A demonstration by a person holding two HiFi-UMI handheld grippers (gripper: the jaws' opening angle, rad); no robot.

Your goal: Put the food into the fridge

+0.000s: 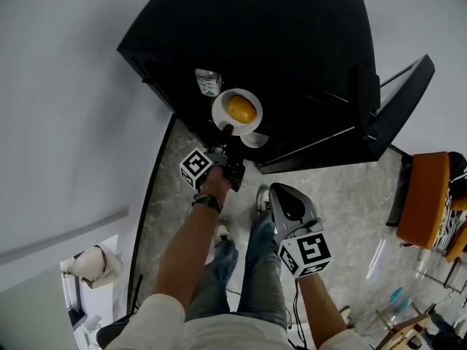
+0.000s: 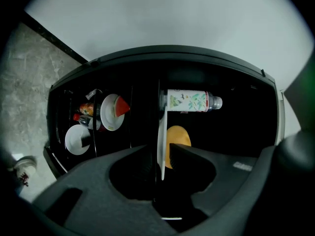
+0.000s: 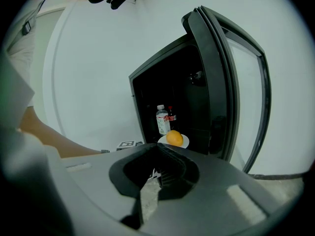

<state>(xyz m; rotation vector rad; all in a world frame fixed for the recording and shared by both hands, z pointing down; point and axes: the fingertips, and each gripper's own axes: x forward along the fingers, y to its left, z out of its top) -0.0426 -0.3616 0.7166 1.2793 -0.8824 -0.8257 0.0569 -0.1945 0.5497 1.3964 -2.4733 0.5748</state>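
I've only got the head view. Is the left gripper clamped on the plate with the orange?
Observer: No. The left gripper view shows the left gripper with its jaws apart and the plate rim edge-on between them, beside the orange.
Operator: Anything else inside the fridge?
Observer: Yes. Another compartment of the fridge holds a second plate with a red wedge of food.
Operator: And the right gripper?
Observer: The right gripper is shut and holds nothing.
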